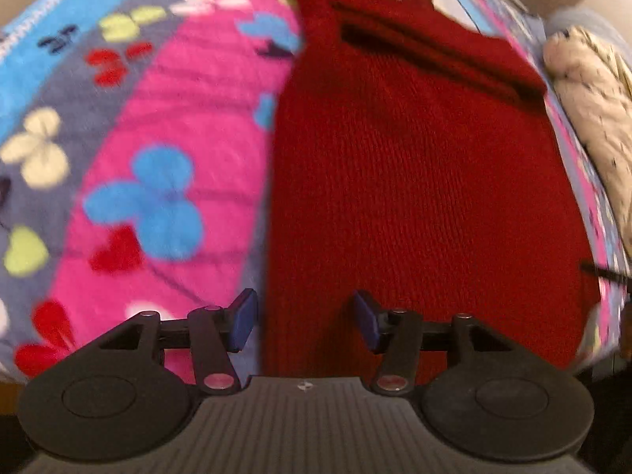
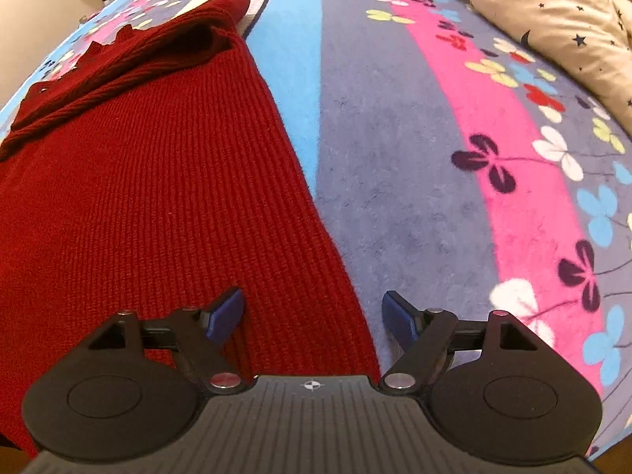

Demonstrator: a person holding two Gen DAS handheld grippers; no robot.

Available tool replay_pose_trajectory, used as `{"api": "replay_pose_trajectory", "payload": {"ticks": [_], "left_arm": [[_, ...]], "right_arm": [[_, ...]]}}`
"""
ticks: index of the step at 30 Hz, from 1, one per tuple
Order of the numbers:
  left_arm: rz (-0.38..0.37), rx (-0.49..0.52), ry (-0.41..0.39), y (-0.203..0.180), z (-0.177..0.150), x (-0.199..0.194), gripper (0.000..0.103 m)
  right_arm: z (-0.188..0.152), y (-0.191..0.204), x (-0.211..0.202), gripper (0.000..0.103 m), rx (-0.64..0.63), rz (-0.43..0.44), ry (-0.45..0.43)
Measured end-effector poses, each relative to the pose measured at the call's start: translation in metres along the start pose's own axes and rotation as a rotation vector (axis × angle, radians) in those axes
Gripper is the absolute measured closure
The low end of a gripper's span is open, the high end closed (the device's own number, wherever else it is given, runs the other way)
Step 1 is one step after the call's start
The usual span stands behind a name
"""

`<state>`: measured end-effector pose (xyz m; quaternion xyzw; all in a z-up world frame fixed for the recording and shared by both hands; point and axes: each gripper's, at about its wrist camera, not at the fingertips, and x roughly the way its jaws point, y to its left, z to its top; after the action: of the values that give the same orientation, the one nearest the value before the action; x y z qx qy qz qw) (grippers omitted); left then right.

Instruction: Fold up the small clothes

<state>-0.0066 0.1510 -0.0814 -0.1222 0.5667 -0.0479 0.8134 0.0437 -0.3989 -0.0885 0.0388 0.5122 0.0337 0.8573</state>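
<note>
The left gripper [image 1: 304, 322] and right gripper [image 2: 312, 318] hover with fingers apart, clamping nothing, each straddling a side edge of the red knit sweater [image 2: 138, 181] at its near end. The sweater lies flat along the flowered blanket [image 2: 395, 181]. It looks soft, light and limp, probably best pinched at its near corners. Its far end lies bunched. No writing is readable.

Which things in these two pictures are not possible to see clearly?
- Left wrist view: blanket pattern smeared by motion blur.
- Right wrist view: red knit garment cut off by the left edge.
- Both views: garment's near hem hidden behind each gripper body.
- Left wrist view: pale bedding cropped at the right edge.
</note>
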Motion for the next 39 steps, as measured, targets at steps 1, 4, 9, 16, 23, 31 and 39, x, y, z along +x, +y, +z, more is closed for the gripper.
{"api": "replay_pose_trajectory", "payload": {"ticks": [1, 4, 9, 16, 23, 31, 39], "left_arm": [[0.000, 0.013, 0.004, -0.002, -0.004, 0.001, 0.044], [0.000, 0.036, 0.008, -0.002, -0.009, -0.002, 0.045], [-0.067, 0.026, 0.006, 0.002, -0.018, -0.014, 0.065], [-0.080, 0.054, 0.073, -0.004, -0.030, -0.012, 0.065], [-0.083, 0.060, 0.030, -0.003, -0.035, -0.025, 0.090], [-0.121, 0.083, -0.010, -0.004, -0.037, -0.036, 0.090], [-0.085, 0.121, 0.017, -0.020, -0.033, -0.020, 0.090]], "right_arm": [[0.000, 0.002, 0.001, 0.023, -0.005, 0.025, 0.011], [-0.003, 0.015, 0.000, 0.023, -0.055, 0.042, 0.022], [-0.004, 0.016, -0.006, 0.030, -0.062, 0.095, 0.019], [-0.011, 0.026, -0.007, 0.030, -0.149, 0.110, 0.035], [-0.010, 0.022, -0.013, 0.056, -0.123, 0.087, 0.011], [-0.008, 0.012, -0.029, 0.091, -0.044, 0.147, -0.057], [-0.013, 0.022, -0.018, 0.076, -0.093, 0.063, -0.017]]}}
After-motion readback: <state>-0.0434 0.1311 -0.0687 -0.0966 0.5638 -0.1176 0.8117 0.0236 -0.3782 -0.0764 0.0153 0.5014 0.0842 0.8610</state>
